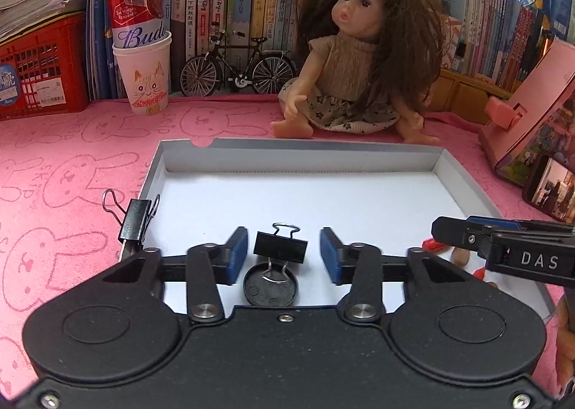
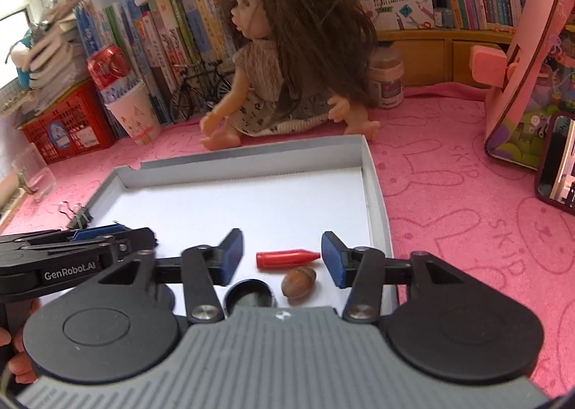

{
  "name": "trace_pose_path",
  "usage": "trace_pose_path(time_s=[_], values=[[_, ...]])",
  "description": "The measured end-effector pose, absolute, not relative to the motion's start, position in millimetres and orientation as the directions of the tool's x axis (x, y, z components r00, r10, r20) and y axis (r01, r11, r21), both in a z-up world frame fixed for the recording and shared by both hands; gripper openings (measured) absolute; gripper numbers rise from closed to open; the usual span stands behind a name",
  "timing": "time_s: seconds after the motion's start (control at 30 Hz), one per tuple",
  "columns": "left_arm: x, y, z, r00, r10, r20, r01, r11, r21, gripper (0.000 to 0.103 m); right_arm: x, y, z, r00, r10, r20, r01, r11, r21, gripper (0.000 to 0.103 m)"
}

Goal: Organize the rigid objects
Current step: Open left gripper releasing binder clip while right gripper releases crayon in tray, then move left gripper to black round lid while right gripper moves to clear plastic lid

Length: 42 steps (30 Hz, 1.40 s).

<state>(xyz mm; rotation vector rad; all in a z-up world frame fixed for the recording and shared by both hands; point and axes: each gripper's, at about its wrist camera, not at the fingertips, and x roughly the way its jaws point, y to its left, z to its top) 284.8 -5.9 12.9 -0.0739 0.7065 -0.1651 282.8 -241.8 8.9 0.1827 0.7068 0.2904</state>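
Observation:
A shallow white box lid (image 1: 298,157) (image 2: 373,171) lies on the pink cloth. In the left wrist view my left gripper (image 1: 284,251) is open, its blue pads either side of a black binder clip (image 1: 280,246) that stands in the box, just beyond a black round cap (image 1: 270,292). A second binder clip (image 1: 134,216) (image 2: 79,216) sits at the box's left rim. In the right wrist view my right gripper (image 2: 282,256) is open over a red crayon (image 2: 285,258) and a brown acorn (image 2: 298,281), next to the cap (image 2: 249,295).
A doll (image 1: 359,60) (image 2: 287,60) sits behind the box. A paper cup holding a red can (image 1: 142,60), a toy bicycle (image 1: 237,67), a red crate (image 1: 39,74) and books line the back. A pink stand (image 2: 521,67) and phone (image 2: 557,164) are right.

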Motion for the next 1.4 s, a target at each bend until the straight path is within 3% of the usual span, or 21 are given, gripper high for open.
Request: trace_pose_path(time_s=[0.4, 0.93, 1.4], values=[[235.3, 1.1, 41.2, 0.782, -0.246, -0.573, 0.199, 0.969, -0.145, 0.073, 234.3, -249.8, 36.2, 0.775, 0.345, -0.529, -0.256, 0.937, 0.236, 0.086], [125.5, 3.0, 53.9, 0.798, -0.35, -0.49, 0.332, 0.935, -0.126, 0.078, 144.4, -258.5, 47.4, 0.805, 0.393, -0.444, -0.342, 0.92, 0.193, 0.095], [65.8, 1.6, 29.9, 0.758, -0.365, -0.541, 0.4, 0.915, -0.058, 0.078, 67.7, -263.2, 26.8, 0.802, 0.421, -0.425, -0.372, 0.907, 0.196, 0.097]])
